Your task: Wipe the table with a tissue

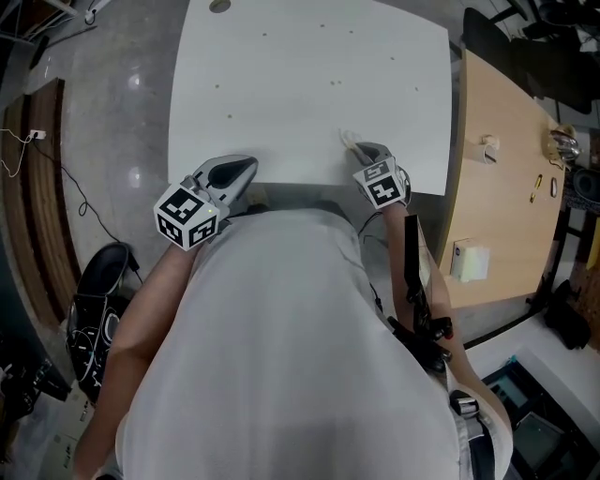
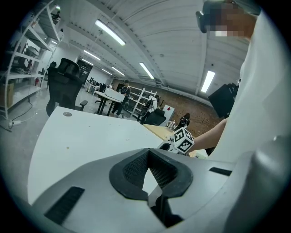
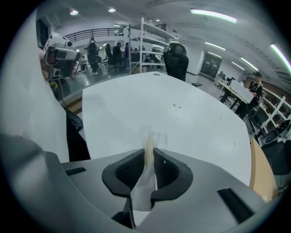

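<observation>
A white table (image 1: 309,84) lies in front of me with several small specks on it. My right gripper (image 1: 364,150) is at the table's near edge on the right, pointing steeply down. It is shut on a white tissue (image 3: 146,182), which is pinched between the pads and sticks out past the tips (image 1: 349,139) toward the tabletop. My left gripper (image 1: 246,167) hovers at the near edge on the left, its jaws shut with nothing between them. In the left gripper view the pads (image 2: 136,170) meet at their tips, and the right gripper's marker cube (image 2: 184,140) shows beyond them.
A light wooden desk (image 1: 497,187) with small items stands right of the table across a narrow gap. A black chair base (image 1: 103,300) and cables are on the floor at left. A round grommet (image 1: 219,6) sits at the table's far edge. The person's torso hides the near edge.
</observation>
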A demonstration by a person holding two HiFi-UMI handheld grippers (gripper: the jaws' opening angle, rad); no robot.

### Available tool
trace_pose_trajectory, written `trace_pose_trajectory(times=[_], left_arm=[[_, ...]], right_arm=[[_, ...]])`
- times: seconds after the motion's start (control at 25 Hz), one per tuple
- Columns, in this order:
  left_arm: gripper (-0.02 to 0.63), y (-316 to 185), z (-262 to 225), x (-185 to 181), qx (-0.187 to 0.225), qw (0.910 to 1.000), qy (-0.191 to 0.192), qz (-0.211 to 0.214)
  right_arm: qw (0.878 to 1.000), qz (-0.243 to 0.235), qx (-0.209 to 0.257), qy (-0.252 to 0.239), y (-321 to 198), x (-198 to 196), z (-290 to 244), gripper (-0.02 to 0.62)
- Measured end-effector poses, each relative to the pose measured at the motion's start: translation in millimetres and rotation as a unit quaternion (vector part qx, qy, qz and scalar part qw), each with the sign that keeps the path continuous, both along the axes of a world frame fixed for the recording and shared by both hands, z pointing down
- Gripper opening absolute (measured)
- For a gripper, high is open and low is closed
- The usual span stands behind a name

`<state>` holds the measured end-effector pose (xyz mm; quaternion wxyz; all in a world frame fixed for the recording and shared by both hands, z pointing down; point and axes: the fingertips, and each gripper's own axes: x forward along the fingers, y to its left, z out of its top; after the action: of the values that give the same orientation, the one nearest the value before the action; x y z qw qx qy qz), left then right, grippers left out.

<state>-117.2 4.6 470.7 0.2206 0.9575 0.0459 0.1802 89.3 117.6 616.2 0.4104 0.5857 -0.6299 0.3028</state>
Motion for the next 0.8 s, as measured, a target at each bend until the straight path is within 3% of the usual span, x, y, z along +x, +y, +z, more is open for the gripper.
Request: trace_pose_trajectory(times=[0.16,0.28,0.4,0.56,0.68,0.8], left_arm=[[0.006,-4,1,-1,0.000,1.0000,0.003,0.008],[0.006,-5,1,-3,0.000,0.9999,0.005,0.015],[0.006,-9,0,-2,0.002,0.9997,0.009,0.022],[0.006,-13,0,0,0.005,0.9994,0.013,0.032],[0.006,-12,0,6,0.005,0.9990,0.014,0.043],[0.006,-12,0,18,0.004,0.9986,0.017,0.049]], right_arm=[[0.998,-0.055,-0.022,-0.017,5,-31,1,0.063],[0.993,-0.079,-0.022,-0.081,9,-55,-1,0.063],[0.988,0.000,0.053,-0.146,1,-51,-19,0.064],[0.957,0.151,0.153,-0.196,4,-13,-46,0.064],[0.942,0.206,0.180,-0.194,18,8,-54,0.064],[0.939,0.230,0.183,-0.179,26,25,-54,0.064]])
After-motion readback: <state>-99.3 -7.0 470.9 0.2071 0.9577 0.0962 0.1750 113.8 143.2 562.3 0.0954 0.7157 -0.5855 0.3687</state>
